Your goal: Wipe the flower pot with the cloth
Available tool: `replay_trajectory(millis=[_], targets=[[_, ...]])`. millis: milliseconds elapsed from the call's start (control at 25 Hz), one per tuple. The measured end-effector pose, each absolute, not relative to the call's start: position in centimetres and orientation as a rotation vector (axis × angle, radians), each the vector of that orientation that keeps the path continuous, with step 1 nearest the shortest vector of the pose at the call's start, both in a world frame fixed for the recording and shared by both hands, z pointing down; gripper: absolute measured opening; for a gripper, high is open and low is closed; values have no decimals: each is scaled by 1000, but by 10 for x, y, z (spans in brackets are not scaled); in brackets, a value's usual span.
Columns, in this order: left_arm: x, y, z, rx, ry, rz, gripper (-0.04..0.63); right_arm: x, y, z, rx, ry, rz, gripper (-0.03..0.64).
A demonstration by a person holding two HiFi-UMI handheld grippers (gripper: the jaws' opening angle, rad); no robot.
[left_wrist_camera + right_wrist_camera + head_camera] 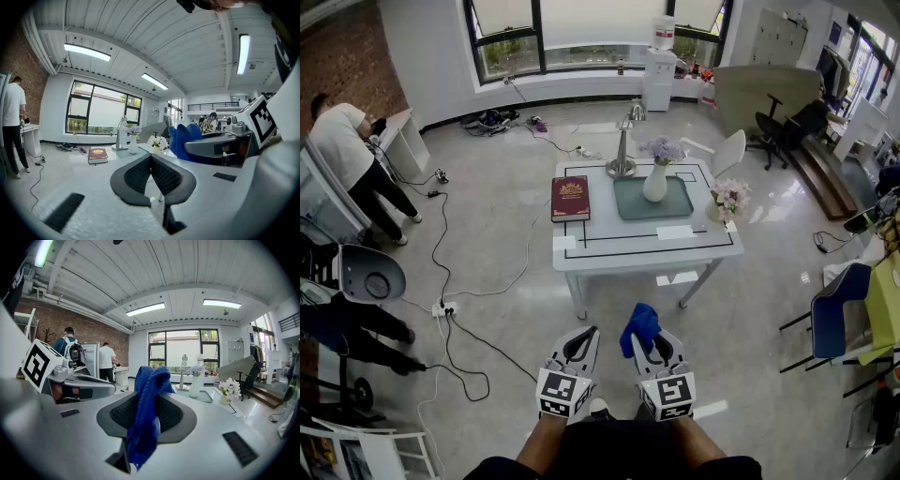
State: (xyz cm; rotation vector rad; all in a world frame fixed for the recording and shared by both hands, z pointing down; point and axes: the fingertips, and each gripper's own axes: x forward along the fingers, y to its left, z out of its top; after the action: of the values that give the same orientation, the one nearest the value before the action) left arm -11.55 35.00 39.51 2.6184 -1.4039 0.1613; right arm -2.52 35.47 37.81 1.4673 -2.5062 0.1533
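Within right claw point(149, 398), blue cloth point(144, 430).

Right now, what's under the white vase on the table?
A grey-green mat lies under the vase, flat on the white table. The vase's base covers the patch of mat directly beneath it, so anything there cannot be seen.

Table: white rectangular table point(581, 253) with a black line border.
Book: dark red hardcover book point(570, 198), on the table's left part.
Lamp: silver desk lamp point(622, 155), at the table's far edge.
Mat: grey-green rectangular mat point(628, 202), mid-table.
Chair: white plastic chair point(728, 152), behind the table's far right corner.
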Motion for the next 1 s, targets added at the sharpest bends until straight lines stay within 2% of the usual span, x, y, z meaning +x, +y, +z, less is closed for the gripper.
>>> replay_trajectory(millis=[640, 1000], targets=[[-119, 325, 402, 2624, -1338, 177, 6, -31, 336, 388, 1506, -2495, 218, 107], [-101, 246, 423, 2631, -1321, 231, 6, -15, 254, 415, 1493, -2497, 292, 109]])
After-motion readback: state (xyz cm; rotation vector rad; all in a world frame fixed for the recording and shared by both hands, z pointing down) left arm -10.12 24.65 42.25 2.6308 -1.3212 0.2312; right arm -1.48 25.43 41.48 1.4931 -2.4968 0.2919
